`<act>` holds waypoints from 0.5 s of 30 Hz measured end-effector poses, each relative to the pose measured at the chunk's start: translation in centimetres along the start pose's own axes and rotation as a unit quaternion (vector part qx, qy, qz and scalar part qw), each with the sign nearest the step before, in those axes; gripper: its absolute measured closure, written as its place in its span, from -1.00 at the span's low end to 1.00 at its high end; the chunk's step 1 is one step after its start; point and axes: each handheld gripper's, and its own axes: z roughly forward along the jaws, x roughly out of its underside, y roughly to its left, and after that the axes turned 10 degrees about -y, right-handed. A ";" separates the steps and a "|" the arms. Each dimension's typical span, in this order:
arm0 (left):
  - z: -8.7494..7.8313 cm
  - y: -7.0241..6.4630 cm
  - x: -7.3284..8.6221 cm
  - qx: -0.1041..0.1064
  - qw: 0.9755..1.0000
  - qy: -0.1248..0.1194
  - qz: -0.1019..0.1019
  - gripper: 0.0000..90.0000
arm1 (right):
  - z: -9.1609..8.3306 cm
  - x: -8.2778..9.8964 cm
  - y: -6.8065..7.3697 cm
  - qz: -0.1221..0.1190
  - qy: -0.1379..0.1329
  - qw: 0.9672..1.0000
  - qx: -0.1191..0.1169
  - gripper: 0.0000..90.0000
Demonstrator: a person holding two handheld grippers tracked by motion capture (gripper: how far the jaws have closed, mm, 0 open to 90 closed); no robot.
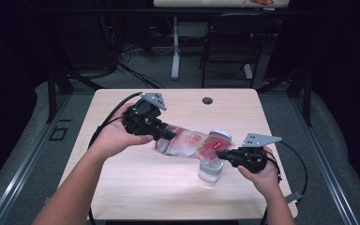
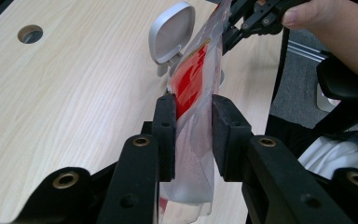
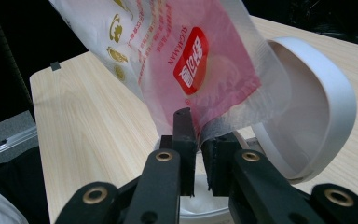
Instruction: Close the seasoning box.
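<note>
Plastic is what I am gripping at both ends: the bag (image 1: 190, 142) is hanging stretched above the desk (image 1: 136, 187), its lower end over the open jar (image 1: 211, 169) near the front right corner. I judge pouring is underway; next I should be tilting it steeper. Right gripper (image 1: 223, 153) is pinching one edge, nearly shut; left gripper (image 1: 165, 133), clamped on the other end, is lifting it higher.

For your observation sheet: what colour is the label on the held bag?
Red with white lettering on the bag, clearest in the right gripper view.
</note>
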 end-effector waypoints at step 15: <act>0.1 0.1 0.0 0.000 1.000 0.000 0.000 0.63 | 0.0 0.0 -0.1 -0.001 0.002 1.000 0.001 0.87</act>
